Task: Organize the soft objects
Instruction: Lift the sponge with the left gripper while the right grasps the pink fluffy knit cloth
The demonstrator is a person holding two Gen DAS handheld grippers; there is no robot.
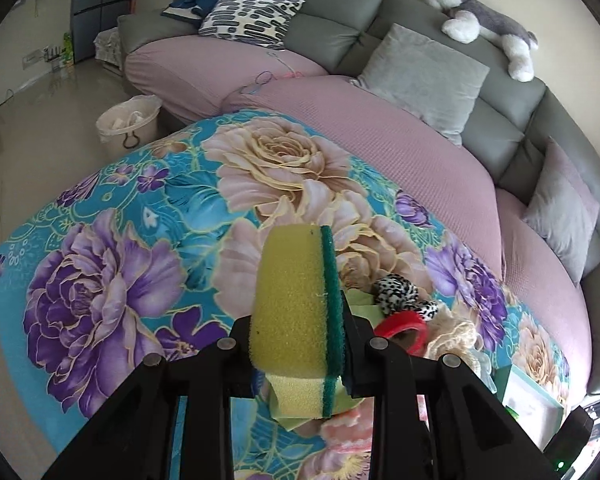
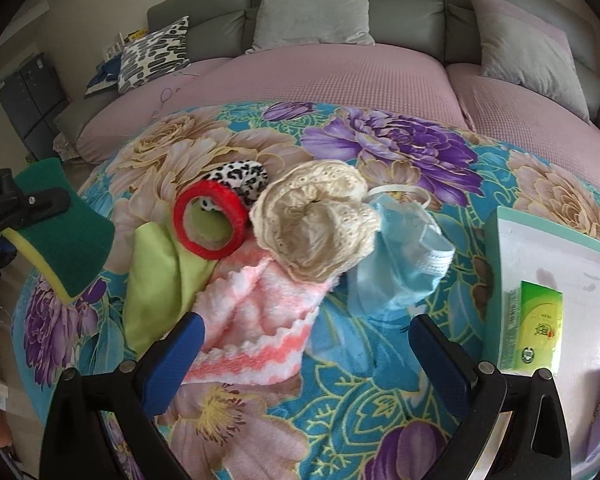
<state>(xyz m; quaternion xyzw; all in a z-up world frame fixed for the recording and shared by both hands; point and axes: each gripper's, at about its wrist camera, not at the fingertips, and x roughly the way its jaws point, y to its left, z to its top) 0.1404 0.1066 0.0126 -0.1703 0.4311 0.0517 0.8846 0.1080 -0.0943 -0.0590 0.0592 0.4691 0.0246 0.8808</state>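
Room: a living room, with a grey sofa [image 2: 404,8] under a pink cover curving behind the floral blanket [image 2: 340,392] that carries the things.
Left fingers [image 1: 296,344]: clamped on the sponge [image 1: 296,300], one black finger on the yellow side and one on the green side.
Sponge: yellow foam with a dark green scouring layer along one face, standing up out of my grip; in the right wrist view it hangs lifted off the blanket at the left edge.
Right fingers [image 2: 306,340]: spread wide apart, blue pads empty, hovering over the pile.
Pile between and beyond my right fingers: a pink and white knitted cloth [image 2: 256,320], touching a lime green cloth [image 2: 160,276] at its left.
On top: a cream lace scrunchie [image 2: 320,220] lying on the pink cloth, a red ring [image 2: 210,220] tilted on the green cloth, a leopard-print piece [image 2: 242,178] just behind the ring.
Right of the lace: a pale blue face mask [image 2: 400,272], crumpled, its loop on the blanket.
Far right: a teal-edged white tray [image 2: 580,280] holding a green tissue pack [image 2: 536,328].
Sofa back: grey cushions, a patterned cushion [image 1: 252,16], a grey and white plush dog [image 1: 480,20].
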